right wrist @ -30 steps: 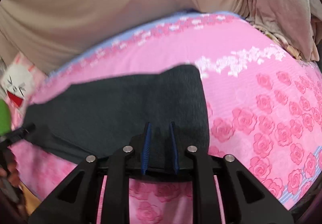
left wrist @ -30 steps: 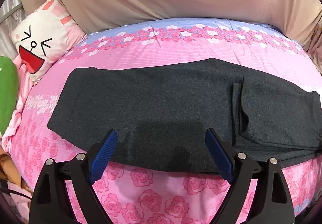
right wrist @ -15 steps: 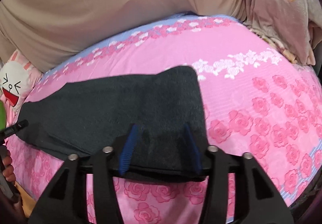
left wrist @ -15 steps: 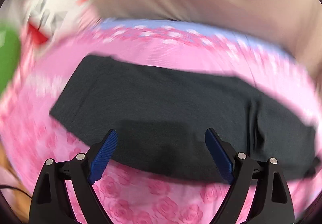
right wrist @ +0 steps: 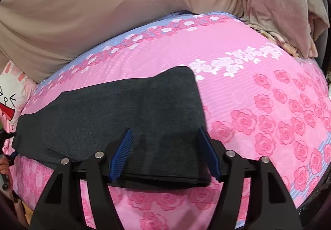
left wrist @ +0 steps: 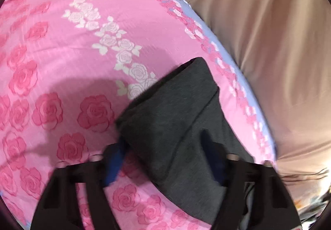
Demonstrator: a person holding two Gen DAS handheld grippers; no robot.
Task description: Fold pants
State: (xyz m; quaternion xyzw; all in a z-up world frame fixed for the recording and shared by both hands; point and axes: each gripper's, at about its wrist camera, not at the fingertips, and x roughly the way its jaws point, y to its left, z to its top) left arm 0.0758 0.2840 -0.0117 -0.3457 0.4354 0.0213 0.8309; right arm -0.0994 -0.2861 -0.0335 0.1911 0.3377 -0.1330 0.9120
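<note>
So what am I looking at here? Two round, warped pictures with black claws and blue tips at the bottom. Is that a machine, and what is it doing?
No machine: a person holds one pair of tongs in each hand, and a wide-angle camera on each looks out along its two fingers, which is why the pictures bulge. One picture comes from the left tongs, the other from the right tongs. Both look down on a bed with a pink rose-print sheet, where dark grey pants lie partly folded. Both tongs stand open over the cloth, and neither grips it. The left picture is blurred. A cartoon-face pillow lies at the edge, with beige bedding behind.
</note>
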